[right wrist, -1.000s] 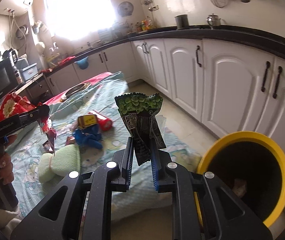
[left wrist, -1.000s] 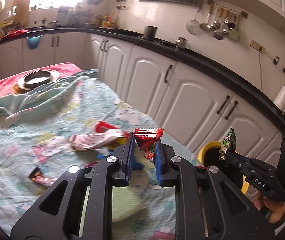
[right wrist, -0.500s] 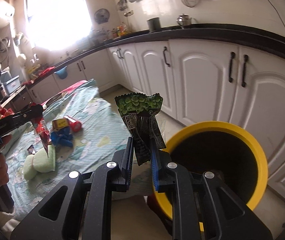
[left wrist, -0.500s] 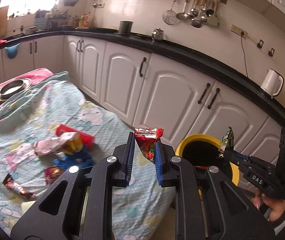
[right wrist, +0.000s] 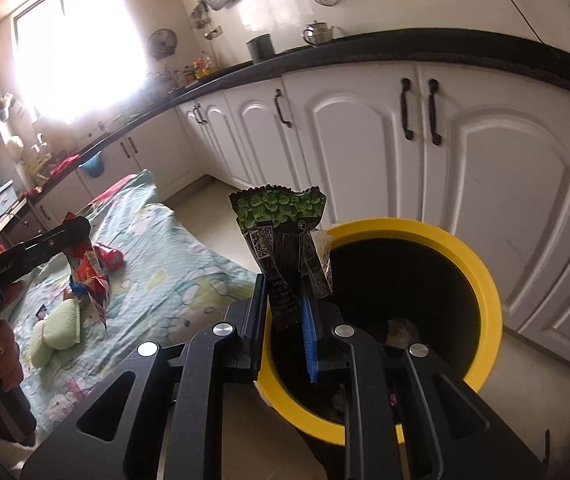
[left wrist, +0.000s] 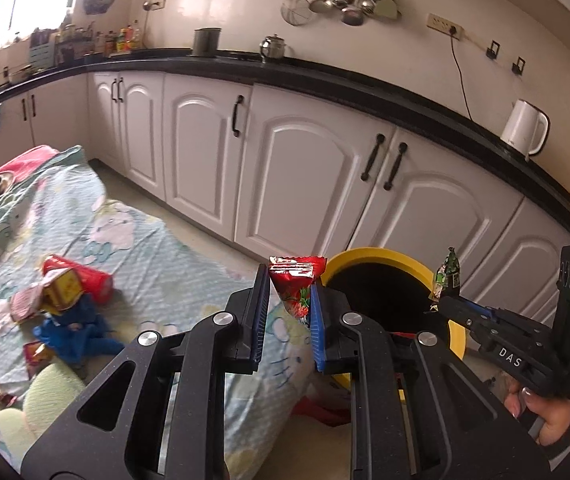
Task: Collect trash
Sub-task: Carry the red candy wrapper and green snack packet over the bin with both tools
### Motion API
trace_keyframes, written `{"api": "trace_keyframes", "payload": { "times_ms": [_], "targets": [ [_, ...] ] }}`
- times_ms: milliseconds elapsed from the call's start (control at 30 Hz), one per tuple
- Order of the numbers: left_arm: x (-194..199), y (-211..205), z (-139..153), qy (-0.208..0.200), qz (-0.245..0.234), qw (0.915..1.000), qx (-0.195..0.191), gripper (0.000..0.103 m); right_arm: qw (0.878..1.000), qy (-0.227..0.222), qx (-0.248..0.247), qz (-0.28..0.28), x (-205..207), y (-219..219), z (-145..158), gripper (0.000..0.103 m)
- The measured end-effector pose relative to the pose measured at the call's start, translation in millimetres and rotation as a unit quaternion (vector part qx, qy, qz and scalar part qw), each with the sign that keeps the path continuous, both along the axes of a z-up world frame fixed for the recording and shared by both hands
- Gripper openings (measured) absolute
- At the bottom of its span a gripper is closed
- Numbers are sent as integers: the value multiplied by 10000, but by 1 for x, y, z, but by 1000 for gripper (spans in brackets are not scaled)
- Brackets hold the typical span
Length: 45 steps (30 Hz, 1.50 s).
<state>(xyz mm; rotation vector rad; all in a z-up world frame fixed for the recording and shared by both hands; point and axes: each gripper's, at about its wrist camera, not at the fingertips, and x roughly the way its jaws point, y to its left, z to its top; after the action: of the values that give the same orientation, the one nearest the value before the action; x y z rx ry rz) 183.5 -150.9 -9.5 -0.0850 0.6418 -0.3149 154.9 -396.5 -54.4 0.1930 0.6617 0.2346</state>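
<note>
My left gripper point(left wrist: 287, 300) is shut on a red snack wrapper point(left wrist: 295, 282) and hangs over the table's corner, just left of the yellow-rimmed trash bin point(left wrist: 369, 255). My right gripper point(right wrist: 283, 300) is shut on a green and black snack packet point(right wrist: 281, 224), held over the near rim of the bin point(right wrist: 481, 272). In the left wrist view the right gripper point(left wrist: 441, 300) shows at the bin's right side with its packet point(left wrist: 447, 276). From the right wrist view the left gripper point(right wrist: 79, 228) appears over the table, its red wrapper point(right wrist: 87, 272) dangling.
More trash lies on the patterned tablecloth point(left wrist: 157, 256): a red tube point(left wrist: 85, 276), a small box point(left wrist: 61, 290), blue wrappers point(left wrist: 77, 332), a pale green piece point(left wrist: 45, 396). White kitchen cabinets point(left wrist: 305, 168) stand right behind the bin. Some rubbish lies inside the bin point(right wrist: 401, 328).
Both grippers have swung right, away from the table and toward the bin, each keeping its wrapper. The bin now looms larger under the right gripper.
</note>
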Motion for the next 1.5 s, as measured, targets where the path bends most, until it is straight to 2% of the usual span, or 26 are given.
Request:
{"api": "trace_keyframes", "payload": {
  "times_ms": [400, 933, 1433, 1500],
  "targets": [
    [19, -45, -19, 131, -318, 9993, 160, 13, 9987, 319, 139, -385, -3, -33, -24, 16],
    [44, -95, -54, 434, -591, 9963, 445, 13, 9949, 727, 355, -596, 2, -57, -48, 16],
    [62, -113, -74, 705, -729, 9932, 575, 14, 9919, 856, 449, -829, 1, -67, -57, 22],
    [63, -112, -74, 717, -708, 9933, 559, 19, 9914, 861, 463, -868, 1, -68, -58, 23]
  ]
}}
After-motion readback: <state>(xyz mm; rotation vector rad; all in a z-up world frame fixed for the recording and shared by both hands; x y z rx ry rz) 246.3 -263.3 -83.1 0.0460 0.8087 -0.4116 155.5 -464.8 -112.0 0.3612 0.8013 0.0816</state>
